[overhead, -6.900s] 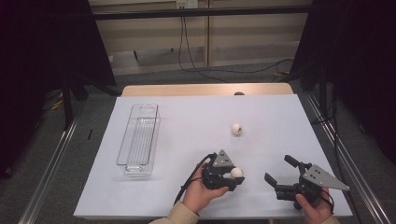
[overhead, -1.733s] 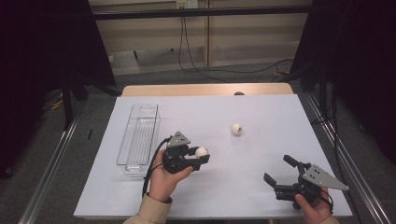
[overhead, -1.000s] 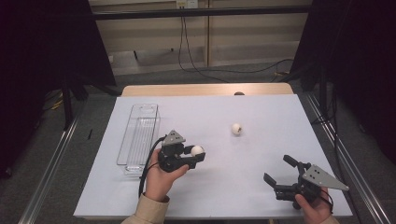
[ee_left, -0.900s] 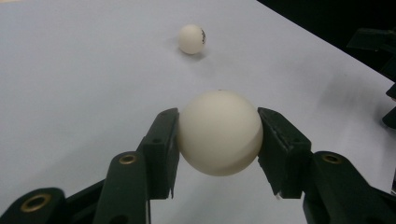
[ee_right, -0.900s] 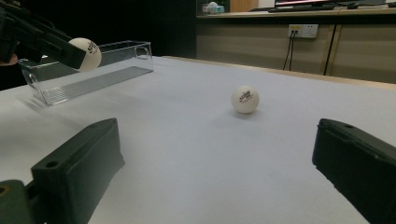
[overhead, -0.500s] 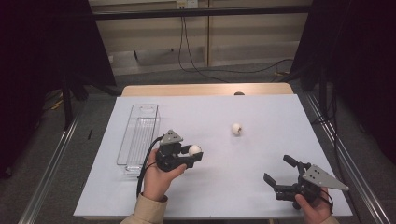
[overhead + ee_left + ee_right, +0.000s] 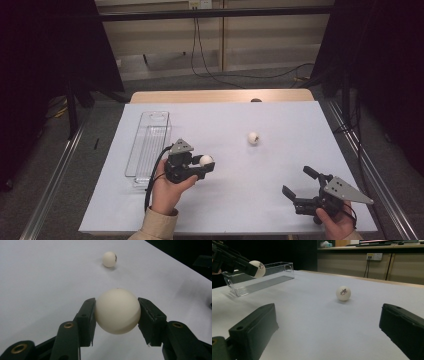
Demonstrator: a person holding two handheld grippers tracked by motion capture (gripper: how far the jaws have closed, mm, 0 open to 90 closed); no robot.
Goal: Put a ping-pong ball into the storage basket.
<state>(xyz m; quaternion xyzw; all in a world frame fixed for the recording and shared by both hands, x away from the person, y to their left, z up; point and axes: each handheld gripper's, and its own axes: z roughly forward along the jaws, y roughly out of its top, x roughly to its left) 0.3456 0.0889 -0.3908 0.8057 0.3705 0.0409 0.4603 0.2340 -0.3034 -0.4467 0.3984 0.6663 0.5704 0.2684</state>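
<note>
A clear, long rectangular plastic bin (image 7: pixel 150 145) lies lengthwise on the left part of the white-covered counter (image 7: pixel 260 165); its ribbed floor is bare, with nothing visible inside. In the right gripper view the same clear bin (image 7: pixel 259 277) stands open-topped behind the left tool.

The left tool (image 7: pixel 204 165), held in the person's left hand (image 7: pixel 167 187), sits just right of the bin's near end and above the counter, its jaws pointing toward the right. The jaws are narrowed onto a white, round table-tennis ball (image 7: pixel 206 160), gripped at its two sides; in the left gripper view this held ball (image 7: pixel 117 311) sits between the two black jaw pads. A grey three-cornered plate tops the tool, and a black cable loops from it toward the sleeve.

The right tool (image 7: pixel 300 185), held in the right hand (image 7: pixel 337 222) at the near right corner of the counter, has its jaws spread wide with nothing between them.

A second white ball with a small printed mark (image 7: pixel 253 138) rests on the counter well apart from both tools, right of centre.

Beyond the counter's wooden far edge are a grey floor, a pale panelled wall with trailing cables, and dark curtains at both sides.
</note>
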